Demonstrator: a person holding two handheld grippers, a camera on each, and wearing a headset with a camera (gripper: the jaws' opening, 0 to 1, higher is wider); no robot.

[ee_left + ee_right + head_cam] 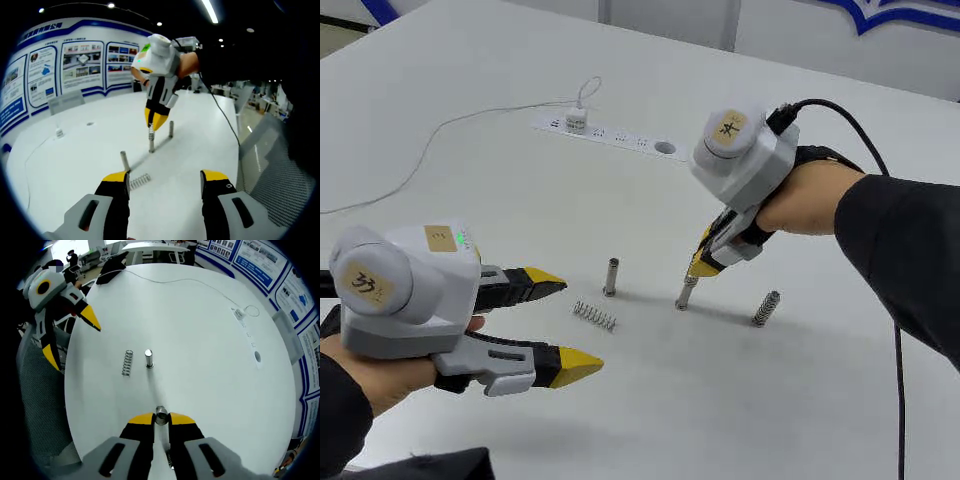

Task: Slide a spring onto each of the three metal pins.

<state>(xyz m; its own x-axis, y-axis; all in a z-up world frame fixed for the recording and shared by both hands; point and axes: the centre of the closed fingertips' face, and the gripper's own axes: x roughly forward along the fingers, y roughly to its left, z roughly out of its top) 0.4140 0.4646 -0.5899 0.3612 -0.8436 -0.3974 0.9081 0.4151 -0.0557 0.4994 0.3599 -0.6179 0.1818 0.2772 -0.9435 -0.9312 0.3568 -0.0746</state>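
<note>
Three metal pins stand on the white table (520,200). The left pin (611,276) is bare, and a loose spring (594,315) lies flat just in front of it. My right gripper (700,266) is shut on a spring (161,416) at the top of the middle pin (686,294). The right pin (766,308) has a spring around it. My left gripper (563,322) hovers open at the lower left, holding nothing, its jaws pointing at the loose spring (140,180) and the bare pin (124,161). The bare pin (149,358) and the loose spring (127,362) lie ahead of the right gripper (161,419).
A white power strip (610,133) lies at the back of the table, with a plugged-in charger (577,120) whose thin cable runs off to the left. A black cable (898,380) hangs from the right gripper along the right side.
</note>
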